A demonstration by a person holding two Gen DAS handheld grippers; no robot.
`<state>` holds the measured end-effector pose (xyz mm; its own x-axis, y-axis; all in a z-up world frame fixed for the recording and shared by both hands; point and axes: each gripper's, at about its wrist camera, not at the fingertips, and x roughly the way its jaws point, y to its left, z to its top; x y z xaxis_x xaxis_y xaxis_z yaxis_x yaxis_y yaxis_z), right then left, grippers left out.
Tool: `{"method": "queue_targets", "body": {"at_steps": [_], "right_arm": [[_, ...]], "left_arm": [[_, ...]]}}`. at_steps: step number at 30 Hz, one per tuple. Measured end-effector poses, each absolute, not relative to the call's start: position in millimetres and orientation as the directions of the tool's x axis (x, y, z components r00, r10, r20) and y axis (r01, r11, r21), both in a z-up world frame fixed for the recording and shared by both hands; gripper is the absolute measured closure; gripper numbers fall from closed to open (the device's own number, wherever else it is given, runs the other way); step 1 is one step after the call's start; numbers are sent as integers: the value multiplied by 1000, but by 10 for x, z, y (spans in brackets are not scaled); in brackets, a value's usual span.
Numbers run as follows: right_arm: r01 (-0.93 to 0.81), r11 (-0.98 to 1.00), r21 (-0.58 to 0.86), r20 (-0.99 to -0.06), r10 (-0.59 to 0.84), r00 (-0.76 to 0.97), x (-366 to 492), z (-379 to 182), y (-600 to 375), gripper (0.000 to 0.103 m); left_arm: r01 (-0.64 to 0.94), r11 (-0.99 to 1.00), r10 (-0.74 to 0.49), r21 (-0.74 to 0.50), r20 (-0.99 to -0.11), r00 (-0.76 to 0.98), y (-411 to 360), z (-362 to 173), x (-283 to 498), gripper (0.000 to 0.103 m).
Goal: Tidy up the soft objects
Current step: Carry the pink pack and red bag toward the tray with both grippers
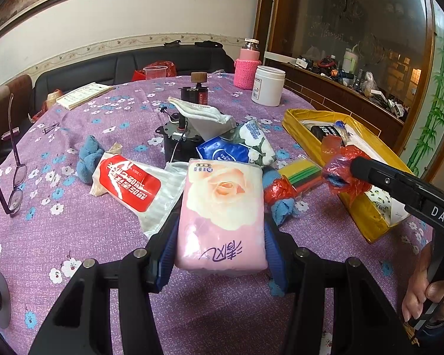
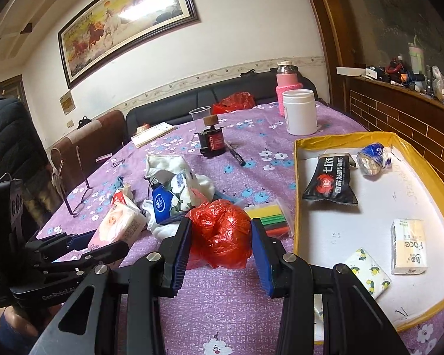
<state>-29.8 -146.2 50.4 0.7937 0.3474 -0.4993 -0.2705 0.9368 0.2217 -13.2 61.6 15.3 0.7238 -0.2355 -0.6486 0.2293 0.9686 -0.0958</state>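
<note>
My left gripper (image 1: pixel 220 251) is shut on a pink rose-print tissue pack (image 1: pixel 222 207), held just above the purple tablecloth; the pack also shows in the right wrist view (image 2: pixel 118 226). My right gripper (image 2: pixel 220 238) is shut on a crumpled red plastic bag (image 2: pixel 219 233) wrapped round something blue (image 1: pixel 339 176), held near the left wall of the yellow box (image 2: pixel 296 183). On the table lie a red-and-white tissue pack (image 1: pixel 127 185), a blue tissue pack (image 1: pixel 222 152), a floral pack (image 1: pixel 253 136), a white cloth (image 1: pixel 204 115) and blue cloths (image 1: pixel 87 155).
The yellow box holds a black snack pack (image 2: pixel 331 183), a small roll (image 2: pixel 370 159) and two tissue packs (image 2: pixel 408 245). Coloured sticks (image 2: pixel 269 220), a black motor (image 2: pixel 211 142), a white jar (image 2: pixel 300 112), a pink bottle (image 2: pixel 285 88), glasses (image 1: pixel 11 183) and a booklet (image 1: pixel 83 94) are on the table.
</note>
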Motion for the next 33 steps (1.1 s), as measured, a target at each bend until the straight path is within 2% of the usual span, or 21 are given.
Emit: {"method": "queue_targets", "body": {"at_steps": [33], "right_arm": [[-265, 935, 235, -473, 348, 809, -288, 564, -1539, 60]], "left_arm": [[243, 963, -258, -116, -653, 712, 612, 135, -93, 51]]}}
